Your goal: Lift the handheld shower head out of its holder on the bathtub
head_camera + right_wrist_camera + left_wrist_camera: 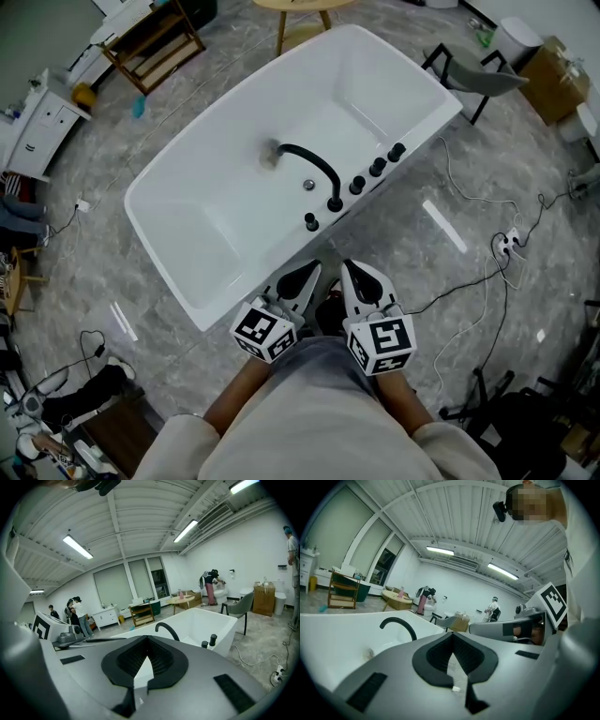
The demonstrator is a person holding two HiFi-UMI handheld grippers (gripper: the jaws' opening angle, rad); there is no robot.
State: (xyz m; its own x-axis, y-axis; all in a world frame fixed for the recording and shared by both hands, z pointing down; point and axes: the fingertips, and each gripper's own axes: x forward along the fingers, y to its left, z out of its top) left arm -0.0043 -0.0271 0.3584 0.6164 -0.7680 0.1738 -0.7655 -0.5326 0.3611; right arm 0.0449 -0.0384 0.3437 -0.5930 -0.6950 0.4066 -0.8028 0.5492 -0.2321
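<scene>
A white bathtub (202, 272) lies slantwise on the grey floor ahead of me. On its near rim stands a black arched spout (314, 169) with a row of black fittings (377, 167) beside it. The nearest fitting (310, 221) is a short black stub, and I cannot tell which one is the shower head. My left gripper (305, 277) and right gripper (356, 274) hover side by side just short of that rim, both shut and empty. The spout (399, 625) shows in the left gripper view beyond the shut left gripper (452, 639). The right gripper view has the spout (168, 631) and two knobs (212, 640) past the right gripper (146, 644).
Cables (487, 272) and a power strip (511, 242) lie on the floor to the right. A grey chair (478, 80) stands by the tub's far right corner, a round wooden table (300, 19) behind it, a wooden shelf (155, 42) at the far left. People (77, 613) stand in the background.
</scene>
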